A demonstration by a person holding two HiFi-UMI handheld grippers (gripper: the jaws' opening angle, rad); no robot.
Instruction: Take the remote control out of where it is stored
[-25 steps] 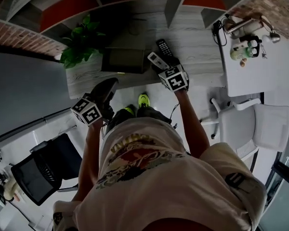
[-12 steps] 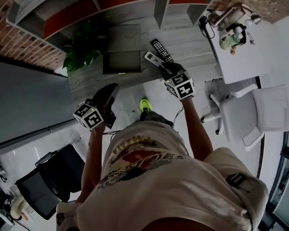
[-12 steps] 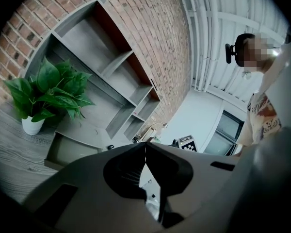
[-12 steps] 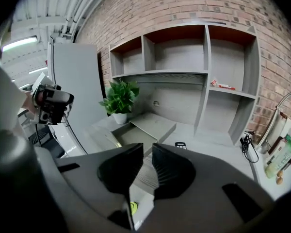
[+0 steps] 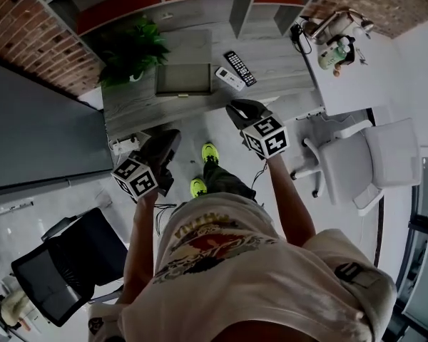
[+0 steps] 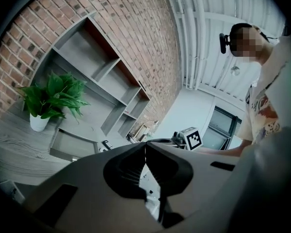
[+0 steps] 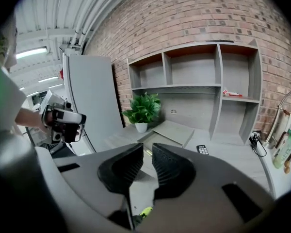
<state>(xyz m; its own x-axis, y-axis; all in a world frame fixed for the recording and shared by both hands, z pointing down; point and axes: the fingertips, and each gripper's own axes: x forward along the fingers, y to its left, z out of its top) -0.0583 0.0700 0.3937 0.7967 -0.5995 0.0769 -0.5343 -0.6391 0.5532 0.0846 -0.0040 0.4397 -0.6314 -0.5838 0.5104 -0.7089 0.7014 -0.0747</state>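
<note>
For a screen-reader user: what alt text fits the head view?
From above, a person holds the left hand-held gripper and right hand-held gripper short of a grey desk, where a white remote control and a black remote control lie beside an open drawer. The right one's jaws have just been closing, on nothing.

Tabletop [image 5: 278, 70] — pale grey woodgrain. Near its front edge: black remote [image 5: 240, 68], white remote [image 5: 230, 78]. Plant [image 5: 132, 45] green, pot [image 6: 39, 123] white. Wall [image 5: 21, 27] — red-brown brick. Shoes [image 5: 212, 152] neon yellow-green.

Black remote [image 5: 240, 68] btns too small
</note>
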